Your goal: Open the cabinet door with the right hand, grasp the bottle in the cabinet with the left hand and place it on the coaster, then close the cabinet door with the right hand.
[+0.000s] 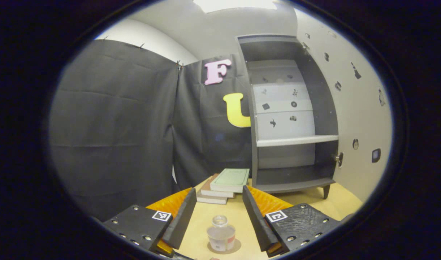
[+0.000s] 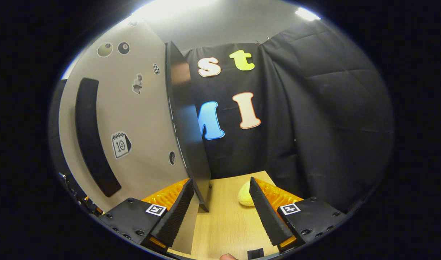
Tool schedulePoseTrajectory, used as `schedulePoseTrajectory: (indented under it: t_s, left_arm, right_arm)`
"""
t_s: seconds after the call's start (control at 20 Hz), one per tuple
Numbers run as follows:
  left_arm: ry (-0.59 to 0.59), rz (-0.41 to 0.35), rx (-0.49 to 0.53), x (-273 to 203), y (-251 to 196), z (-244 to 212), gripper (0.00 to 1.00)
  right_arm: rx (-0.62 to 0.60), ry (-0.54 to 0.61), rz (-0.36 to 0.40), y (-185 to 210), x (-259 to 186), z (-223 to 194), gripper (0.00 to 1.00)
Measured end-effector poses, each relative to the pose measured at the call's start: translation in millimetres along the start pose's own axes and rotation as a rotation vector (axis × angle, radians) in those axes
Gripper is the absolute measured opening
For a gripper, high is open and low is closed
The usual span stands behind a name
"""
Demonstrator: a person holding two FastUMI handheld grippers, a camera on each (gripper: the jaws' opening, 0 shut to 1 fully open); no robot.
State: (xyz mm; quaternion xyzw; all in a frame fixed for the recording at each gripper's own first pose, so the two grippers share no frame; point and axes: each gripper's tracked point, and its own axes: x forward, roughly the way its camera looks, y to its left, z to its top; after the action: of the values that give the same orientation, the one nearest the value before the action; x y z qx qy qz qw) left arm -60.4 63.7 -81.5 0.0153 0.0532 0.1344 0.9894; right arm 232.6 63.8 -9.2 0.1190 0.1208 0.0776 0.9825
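Left gripper view shows my left gripper (image 1: 216, 220) spread wide and holding nothing, with the bottle (image 1: 221, 237) standing upright on the coaster (image 1: 232, 249) on the table (image 1: 238, 213) between my fingers and just ahead of them. Beyond it lie stacked books (image 1: 224, 184) and the cabinet (image 1: 292, 115) with its shelves bare. The bottle looks clear, small and light, probably hard and a bit slick, so if I took it again I'd grip the straight body below the neck. Right gripper view has my right gripper (image 2: 220, 209) wide too, gripping nothing, with the swung-out cabinet door (image 2: 186, 119) edge-on just above the inner finger (image 2: 175, 216); a pale yellow lump (image 2: 245, 196) lies on the table ahead. I judge closing the door is what's left
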Motion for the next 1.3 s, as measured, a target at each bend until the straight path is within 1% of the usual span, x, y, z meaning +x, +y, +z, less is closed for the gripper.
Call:
schedulePoseTrajectory:
  t_s: [0.05,0.1,0.15,0.2,0.25,0.3,0.35,0.4,0.45,0.5,0.55,0.6,0.65,0.7,0.75,0.8,0.85,0.9,0.95,1.0,1.05,1.3]
  left_arm:
    - [-0.012,-0.005,0.008,-3.4,-1.7,15.0,0.76]
    - [-0.021,-0.013,0.014,-4.4,-3.3,28.1,0.79]
    - [-0.03,-0.022,0.018,-4.8,-6.1,39.9,0.79]
    - [-0.044,-0.033,0.016,-4.7,-7.6,50.3,0.76]
    - [-0.062,-0.048,0.01,-4.6,-12.3,60.1,0.82]
    - [-0.077,-0.057,0.004,-2.1,-21.2,70.0,0.8]
    - [-0.085,-0.068,0.001,-3.3,-23.9,72.3,0.77]
    - [-0.085,-0.079,0.001,-4.4,-24.7,70.0,0.76]
    - [-0.088,-0.093,0.003,-1.1,-25.8,69.3,0.77]
    - [-0.091,-0.105,0.002,1.7,-25.6,68.4,0.77]
    - [-0.091,-0.117,-0.003,4.5,-24.7,68.2,0.77]
    - [-0.087,-0.136,-0.008,7.8,-23.9,67.9,0.77]
    - [-0.096,-0.147,-0.012,10.7,-21.3,69.4,0.77]
    - [-0.107,-0.155,-0.016,13.6,-14.7,71.2,0.76]
    - [-0.1,-0.161,-0.019,18.7,-10.6,67.3,0.79]
    - [-0.09,-0.165,-0.024,23.7,-6.0,64.6,0.76]
    - [-0.09,-0.168,-0.034,28.8,-0.7,64.5,0.79]
    - [-0.094,-0.176,-0.049,33.2,3.5,65.7,0.77]
    - [-0.094,-0.182,-0.064,37.4,6.6,66.1,0.77]
    - [-0.097,-0.186,-0.077,40.9,11.5,67.3,0.77]
    - [-0.099,-0.19,-0.084,43.0,16.7,66.8,0.77]
    - [-0.095,-0.194,-0.093,50.3,49.5,62.1,0.76]
  right_arm:
    - [0.0,-0.017,0.013,4.3,-2.8,9.6,0.93]
    - [0.002,-0.033,0.029,8.9,-6.2,18.5,0.93]
    - [0.006,-0.043,0.046,15.3,-7.3,25.5,0.93]
    - [0.004,-0.051,0.065,20.9,-9.1,31.6,0.93]
    - [-0.009,-0.052,0.077,26.7,-9.4,35.8,0.93]
    - [-0.027,-0.053,0.084,29.5,-11.1,40.4,0.92]
    - [-0.045,-0.054,0.091,34.2,-12.0,44.3,0.98]
    - [-0.059,-0.055,0.102,40.0,-13.4,48.0,0.92]
    - [-0.068,-0.054,0.118,48.7,-13.7,50.3,0.92]
    - [-0.076,-0.057,0.128,62.6,-17.5,49.6,0.98]
    - [-0.093,-0.064,0.102,63.6,-17.6,50.8,0.92]
    - [-0.112,-0.073,0.079,62.8,-19.6,53.6,1.0]
    - [-0.124,-0.083,0.066,66.4,-17.9,54.0,0.95]
    - [-0.128,-0.089,0.054,68.5,-17.8,54.1,0.96]
    - [-0.125,-0.088,0.043,70.5,-16.3,52.9,0.9]
    - [-0.12,-0.086,0.037,72.5,-15.5,52.0,0.96]
    - [-0.116,-0.079,0.034,75.4,-14.2,50.9,0.96]
    - [-0.112,-0.078,0.029,78.3,-13.9,50.2,0.96]
    - [-0.115,-0.077,0.025,81.1,-13.3,49.4,0.96]
    - [-0.122,-0.079,0.024,84.7,-12.1,50.1,0.9]
    - [-0.13,-0.08,0.024,88.8,-10.2,49.9,0.96]
    - [-0.18,-0.092,0.046,119.9,-2.9,52.7,0.96]
